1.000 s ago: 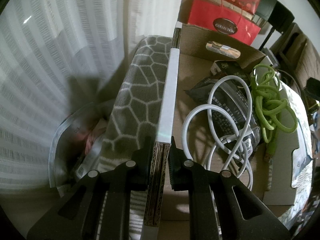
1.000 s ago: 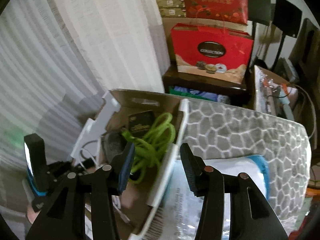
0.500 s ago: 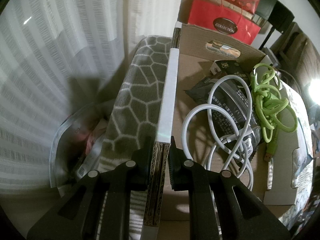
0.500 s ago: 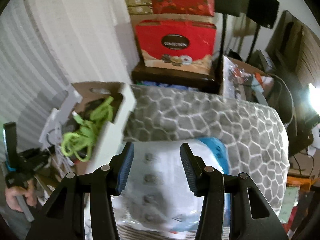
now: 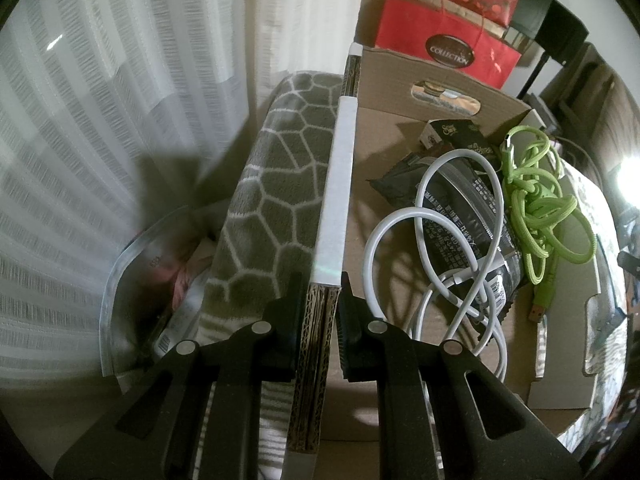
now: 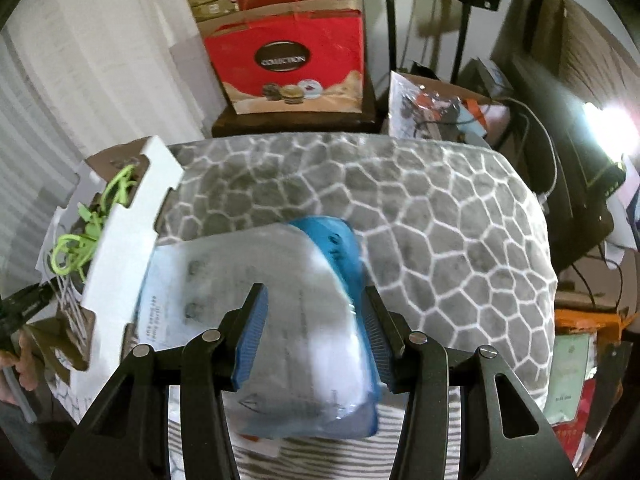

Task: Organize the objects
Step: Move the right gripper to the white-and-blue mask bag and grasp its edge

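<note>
My left gripper (image 5: 320,292) is shut on the side wall of an open cardboard box (image 5: 338,184). Inside the box lie a coiled white cable (image 5: 452,240), a tangled green cable (image 5: 536,208) and a black packet (image 5: 460,208). The box rests on a grey blanket with a white honeycomb pattern (image 5: 272,184). In the right wrist view the same box (image 6: 132,232) stands at the left. My right gripper (image 6: 314,312) hangs open over a clear plastic bag with a blue edge (image 6: 248,280) that lies on the blanket (image 6: 440,240); its pads stand apart from the bag.
A red gift bag (image 6: 284,60) stands on a dark stand behind the blanket. White curtains (image 5: 100,120) hang at the left. A clear bag (image 5: 132,280) sits wedged beside the blanket. A cluttered box (image 6: 436,100), cords and a bright lamp (image 6: 600,112) fill the right.
My right gripper has swung away from the box, rightward and lower, and now hangs over the clear bag. Its opening is unchanged. The left gripper has kept still on the box wall.
</note>
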### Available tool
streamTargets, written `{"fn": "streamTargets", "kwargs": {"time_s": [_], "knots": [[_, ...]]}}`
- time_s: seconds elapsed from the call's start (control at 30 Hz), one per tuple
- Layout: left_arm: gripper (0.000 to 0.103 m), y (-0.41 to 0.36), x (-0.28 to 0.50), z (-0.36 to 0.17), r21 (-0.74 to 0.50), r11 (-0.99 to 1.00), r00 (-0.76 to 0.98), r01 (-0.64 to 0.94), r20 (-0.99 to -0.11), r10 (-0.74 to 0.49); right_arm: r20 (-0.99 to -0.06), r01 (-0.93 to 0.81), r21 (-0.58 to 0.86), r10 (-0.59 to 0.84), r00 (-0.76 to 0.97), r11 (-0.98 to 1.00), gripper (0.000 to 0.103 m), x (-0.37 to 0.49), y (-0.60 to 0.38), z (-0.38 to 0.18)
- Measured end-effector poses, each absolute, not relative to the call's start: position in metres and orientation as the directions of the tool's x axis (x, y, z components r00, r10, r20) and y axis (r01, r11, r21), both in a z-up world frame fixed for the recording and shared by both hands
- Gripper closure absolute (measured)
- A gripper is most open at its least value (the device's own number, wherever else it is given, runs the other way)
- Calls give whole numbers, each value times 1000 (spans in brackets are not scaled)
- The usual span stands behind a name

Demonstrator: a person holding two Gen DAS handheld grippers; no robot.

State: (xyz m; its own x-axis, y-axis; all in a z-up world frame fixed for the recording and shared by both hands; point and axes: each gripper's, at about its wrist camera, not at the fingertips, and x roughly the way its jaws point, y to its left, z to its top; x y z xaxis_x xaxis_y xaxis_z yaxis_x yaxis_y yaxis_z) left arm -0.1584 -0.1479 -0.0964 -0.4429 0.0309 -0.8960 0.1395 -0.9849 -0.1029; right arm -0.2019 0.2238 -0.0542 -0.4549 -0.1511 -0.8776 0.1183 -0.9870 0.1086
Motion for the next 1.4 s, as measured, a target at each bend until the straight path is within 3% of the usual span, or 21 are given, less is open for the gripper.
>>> {"fn": "streamTargets", "kwargs": {"time_s": [0.43,0.77,1.4], "knots": [[89,-148,-158,-96,-103,-985,-443,140,-896,31,-889,85,205,-221,-401,-975,54,-201,251,-78],[89,-147,-159,-96,-102,-985,-443,140,-896,30,-874,74,333,-337,-351,-940,70,-201,260,-87],[89,-150,-157,-96,-99,-985,-443,140,-896,27,-788,85,531,-528,-318,-843,72,-202,281,-85]]}}
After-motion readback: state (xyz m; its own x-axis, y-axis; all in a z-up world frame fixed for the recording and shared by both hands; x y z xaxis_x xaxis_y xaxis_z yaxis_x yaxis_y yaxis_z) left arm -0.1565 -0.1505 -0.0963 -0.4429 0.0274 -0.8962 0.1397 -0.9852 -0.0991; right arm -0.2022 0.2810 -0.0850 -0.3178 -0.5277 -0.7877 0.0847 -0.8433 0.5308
